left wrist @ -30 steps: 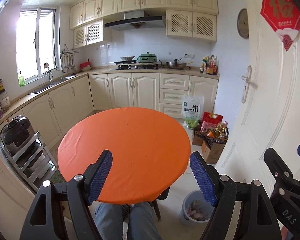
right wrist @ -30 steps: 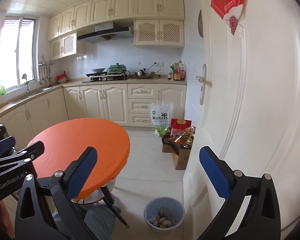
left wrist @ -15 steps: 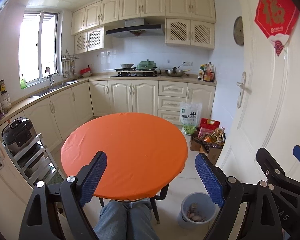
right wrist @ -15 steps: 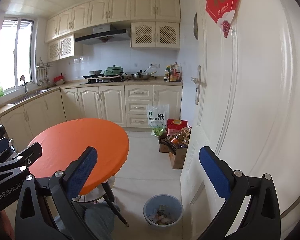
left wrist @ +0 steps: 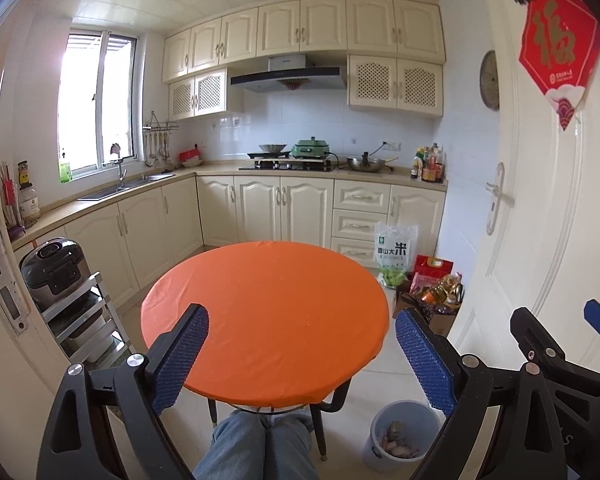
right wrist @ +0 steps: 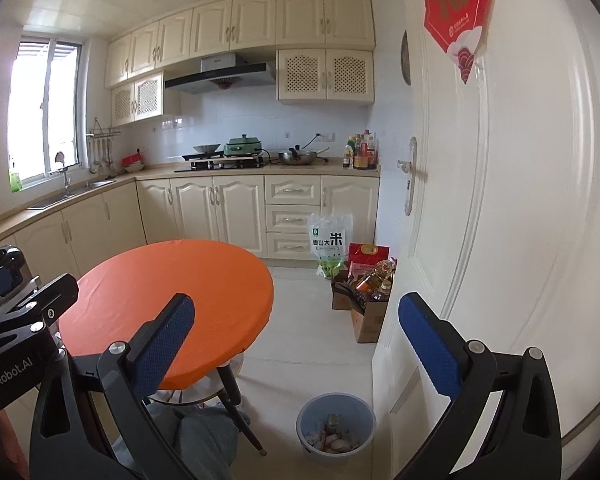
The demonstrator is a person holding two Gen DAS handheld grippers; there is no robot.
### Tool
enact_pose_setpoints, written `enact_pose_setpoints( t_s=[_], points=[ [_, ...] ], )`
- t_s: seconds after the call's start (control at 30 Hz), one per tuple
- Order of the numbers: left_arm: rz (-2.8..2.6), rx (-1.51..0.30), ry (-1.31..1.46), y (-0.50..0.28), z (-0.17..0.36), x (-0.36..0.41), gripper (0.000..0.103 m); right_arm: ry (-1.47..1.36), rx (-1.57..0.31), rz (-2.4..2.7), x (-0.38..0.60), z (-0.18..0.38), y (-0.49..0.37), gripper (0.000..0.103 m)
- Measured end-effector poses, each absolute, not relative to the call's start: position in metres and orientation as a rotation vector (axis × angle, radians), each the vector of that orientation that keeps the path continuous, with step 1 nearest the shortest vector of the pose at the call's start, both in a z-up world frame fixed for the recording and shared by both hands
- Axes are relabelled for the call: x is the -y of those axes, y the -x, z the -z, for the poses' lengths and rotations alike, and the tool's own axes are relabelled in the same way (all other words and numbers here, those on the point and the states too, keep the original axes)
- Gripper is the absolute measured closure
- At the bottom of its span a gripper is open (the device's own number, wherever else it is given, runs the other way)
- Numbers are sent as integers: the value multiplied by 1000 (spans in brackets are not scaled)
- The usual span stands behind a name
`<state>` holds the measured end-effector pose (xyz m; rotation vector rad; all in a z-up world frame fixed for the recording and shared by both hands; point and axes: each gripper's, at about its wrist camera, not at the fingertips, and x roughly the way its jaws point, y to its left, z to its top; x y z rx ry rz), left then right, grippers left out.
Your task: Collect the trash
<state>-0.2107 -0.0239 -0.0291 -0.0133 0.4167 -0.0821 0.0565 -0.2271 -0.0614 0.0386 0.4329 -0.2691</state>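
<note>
Looking through the left wrist camera, I see my left tool (left wrist: 302,350) with its blue-padded fingers (left wrist: 180,354) spread wide; they have just been opening further, and nothing sits between them. Beyond them stands the round table with the orange cloth (left wrist: 266,312), its top bare. A person's knees in blue jeans (left wrist: 260,446) show under the table's near edge. On the tiled floor just off the table's near-right edge sits the pale blue plastic waste bin (left wrist: 400,436), with crumpled trash (left wrist: 394,442) lying in its bottom. Farther along the right side, near the white door (left wrist: 540,220), I see a clear rice bag with green print (left wrist: 396,252) and a brown cardboard box of bottles (left wrist: 432,300). Part of my right tool (left wrist: 560,348) reaches in from the right edge.

Through the right wrist camera, my right tool (right wrist: 296,346) also stands with its fingers (right wrist: 162,346) well apart and empty. The waste bin (right wrist: 336,426) is on the floor between them, right of the table's (right wrist: 172,288) black legs and close to the door (right wrist: 500,200), with mixed scraps (right wrist: 332,438) visible inside. The cardboard box (right wrist: 366,312) and rice bag (right wrist: 330,240) stand beyond it against the cream cabinets (right wrist: 220,212). My left tool's (right wrist: 16,320) black body shows at the left edge.
</note>
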Motion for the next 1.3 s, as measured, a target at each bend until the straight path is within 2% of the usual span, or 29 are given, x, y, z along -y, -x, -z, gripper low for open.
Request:
enact_pose_setpoints(
  t_s=[1.3],
  points=[
    [95, -383, 26, 210, 63, 22, 2, -38, -389, 269, 222, 48, -43, 0]
  ],
)
